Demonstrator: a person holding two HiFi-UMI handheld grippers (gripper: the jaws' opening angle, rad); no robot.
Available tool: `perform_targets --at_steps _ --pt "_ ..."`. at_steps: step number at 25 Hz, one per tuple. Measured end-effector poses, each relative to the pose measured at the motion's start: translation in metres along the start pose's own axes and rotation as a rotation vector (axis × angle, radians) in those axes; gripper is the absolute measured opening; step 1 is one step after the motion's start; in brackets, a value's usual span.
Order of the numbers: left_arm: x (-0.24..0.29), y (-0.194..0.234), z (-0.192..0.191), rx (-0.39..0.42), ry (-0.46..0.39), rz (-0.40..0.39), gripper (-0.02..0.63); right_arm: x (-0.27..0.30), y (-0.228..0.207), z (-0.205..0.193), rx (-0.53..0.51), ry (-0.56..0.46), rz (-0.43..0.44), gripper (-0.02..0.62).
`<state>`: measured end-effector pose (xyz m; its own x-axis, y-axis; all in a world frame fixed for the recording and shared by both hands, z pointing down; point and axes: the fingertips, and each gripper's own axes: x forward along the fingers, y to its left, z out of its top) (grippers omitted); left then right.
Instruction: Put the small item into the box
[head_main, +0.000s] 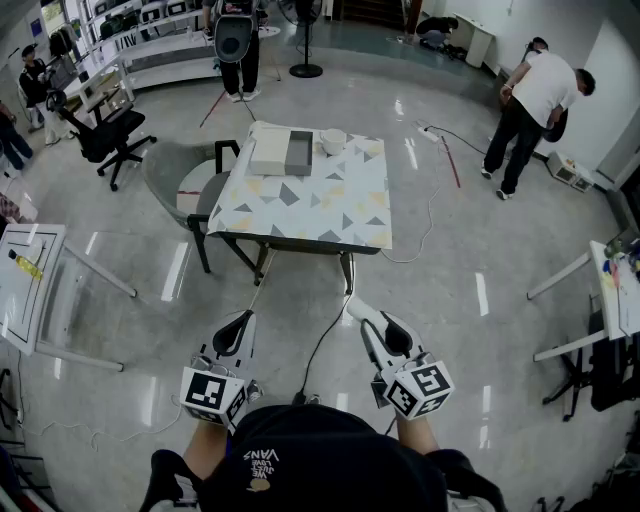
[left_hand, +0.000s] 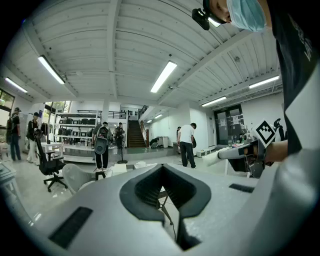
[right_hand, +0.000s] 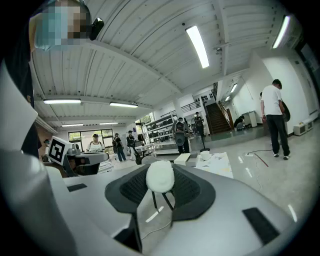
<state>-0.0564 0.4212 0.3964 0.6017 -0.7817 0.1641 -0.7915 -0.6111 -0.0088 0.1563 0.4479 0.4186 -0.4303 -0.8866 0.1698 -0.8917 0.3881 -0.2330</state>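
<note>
The item (right_hand: 160, 176) is a small white roundish lump. It sits pinched between the pads of the right gripper (head_main: 360, 312), well short of the table (head_main: 300, 215) on the person's side and above the floor. It looks light and rather soft, probably more foam or fluff than anything hard, so a gentle squeeze across its middle should be enough. A harder one may flatten it or pop it out sideways, and once let go it could roll. The left gripper (left_hand: 162, 166) is empty, with its tips pressed together, and also hangs well short of the table.

The box (head_main: 298, 152) lies open at the table's far edge, toward its left corner, with a white bowl (head_main: 333, 141) just beside it. The carry to the box is not yet made.
</note>
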Motion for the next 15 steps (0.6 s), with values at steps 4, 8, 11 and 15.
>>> perform_targets --at_steps 4,8,11,15 --pt "0.0 -0.002 -0.003 -0.006 -0.003 0.002 0.005 -0.002 0.0 0.003 0.008 -0.023 0.016 0.129" --pt "0.003 -0.004 -0.006 -0.021 -0.005 -0.001 0.005 0.0 -0.001 0.001 0.039 -0.033 0.037 0.129" --pt "0.007 -0.003 -0.01 -0.043 0.001 0.0 0.005 0.003 -0.005 -0.002 0.056 -0.021 0.034 0.129" --pt "0.017 0.009 -0.014 -0.066 0.007 -0.001 0.005 0.017 -0.011 -0.002 0.076 -0.009 0.027 0.129"
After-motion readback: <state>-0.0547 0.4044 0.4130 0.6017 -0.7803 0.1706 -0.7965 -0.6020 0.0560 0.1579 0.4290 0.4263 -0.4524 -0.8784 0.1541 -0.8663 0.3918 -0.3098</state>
